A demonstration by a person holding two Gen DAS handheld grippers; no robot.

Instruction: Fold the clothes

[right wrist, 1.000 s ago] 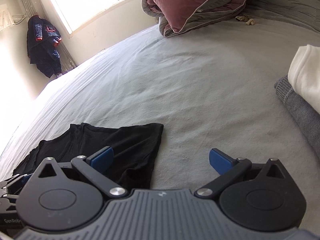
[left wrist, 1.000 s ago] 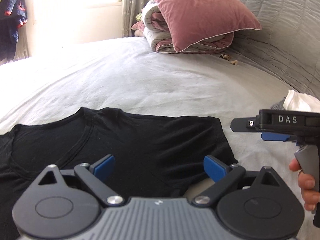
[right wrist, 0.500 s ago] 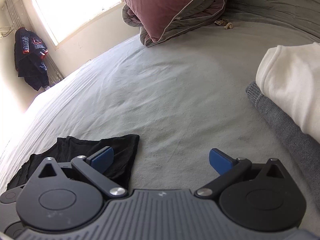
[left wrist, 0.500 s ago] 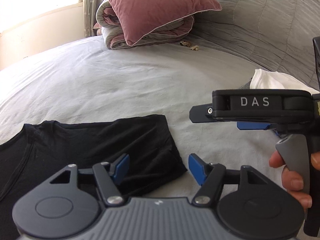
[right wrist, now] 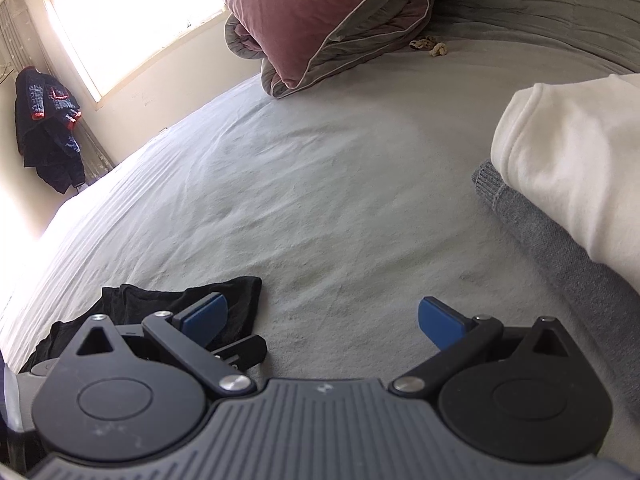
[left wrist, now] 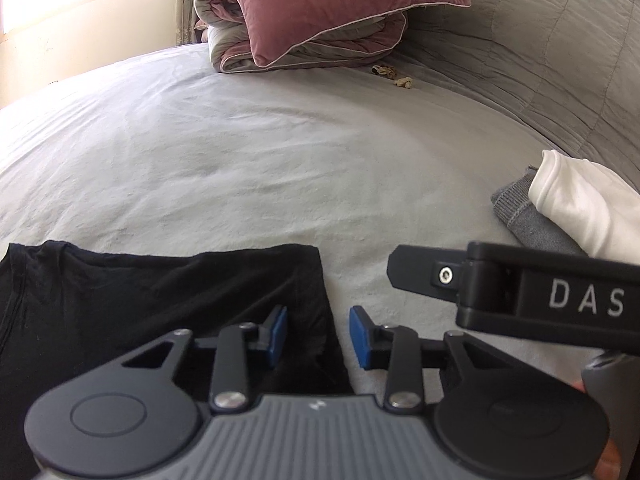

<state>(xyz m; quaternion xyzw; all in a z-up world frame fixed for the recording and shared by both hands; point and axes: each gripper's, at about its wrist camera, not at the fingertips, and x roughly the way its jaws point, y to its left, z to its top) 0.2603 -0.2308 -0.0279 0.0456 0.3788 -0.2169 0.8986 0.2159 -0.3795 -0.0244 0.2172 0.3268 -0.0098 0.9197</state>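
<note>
A black T-shirt [left wrist: 160, 300] lies flat on the pale grey bed sheet [left wrist: 280, 168], its right edge running down between the blue pads of my left gripper [left wrist: 318, 336]. Those jaws are closing around that edge, with a gap still showing on both sides of the cloth. The right gripper's black casing marked DAS [left wrist: 560, 300] hovers just to the right, held by a hand. In the right wrist view my right gripper [right wrist: 322, 314] stands wide open over bare sheet, with the T-shirt [right wrist: 160, 304] at its left pad and one finger of the left gripper [right wrist: 248, 350] below.
A folded white garment [left wrist: 580, 200] rests on a folded grey one [left wrist: 528, 224] at the right. A pink pillow [left wrist: 332, 4] on a folded quilt sits at the head of the bed, a small tan object [left wrist: 394, 76] beside it. A dark jacket [right wrist: 48, 128] hangs by the window.
My left gripper has slid right across the T-shirt from its chest to its right edge, and its jaws have narrowed. The right gripper now appears closer beside it.
</note>
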